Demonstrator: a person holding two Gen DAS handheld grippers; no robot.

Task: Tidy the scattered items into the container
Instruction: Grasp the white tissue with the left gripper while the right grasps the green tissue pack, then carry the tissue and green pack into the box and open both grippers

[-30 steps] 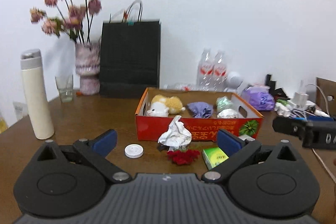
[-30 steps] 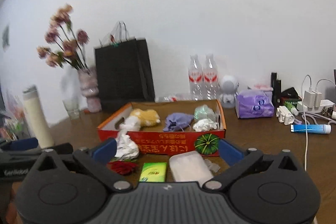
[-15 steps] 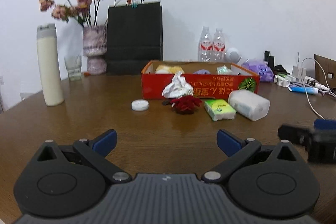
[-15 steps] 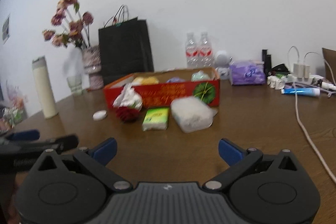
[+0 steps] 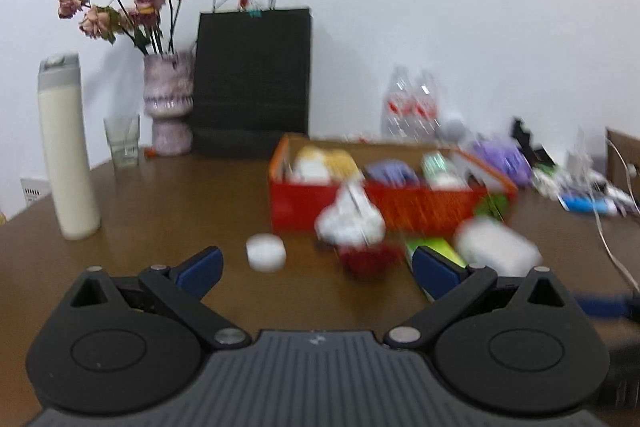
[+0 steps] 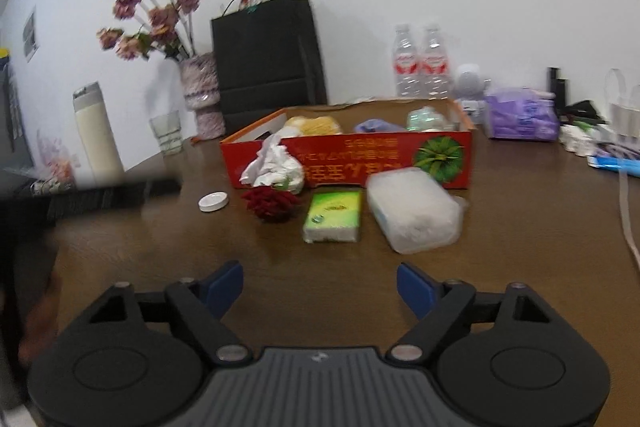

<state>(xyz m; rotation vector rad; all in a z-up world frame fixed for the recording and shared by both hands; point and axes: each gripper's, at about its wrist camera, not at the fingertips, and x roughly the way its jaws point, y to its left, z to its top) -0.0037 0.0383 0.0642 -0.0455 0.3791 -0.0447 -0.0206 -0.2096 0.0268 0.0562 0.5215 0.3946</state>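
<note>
Blurred streaks smear your left view; the box (image 5: 390, 205) contents there are hard to make out. Your left gripper (image 5: 316, 263) and right gripper (image 6: 320, 285) both gape wide, empty. Red box (image 6: 348, 159) holds a yellow toy (image 6: 316, 125) and purple cloth (image 6: 374, 126). Before it lie white cap (image 6: 213, 201), crumpled paper (image 6: 274, 167), red flower (image 6: 272, 203), green pack (image 6: 333, 215), clear packet (image 6: 412, 209).

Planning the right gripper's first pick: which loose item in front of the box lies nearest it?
The green tissue pack: it lies closest ahead of the right gripper, nearer than the clear bag, red flower or white cap.
</note>
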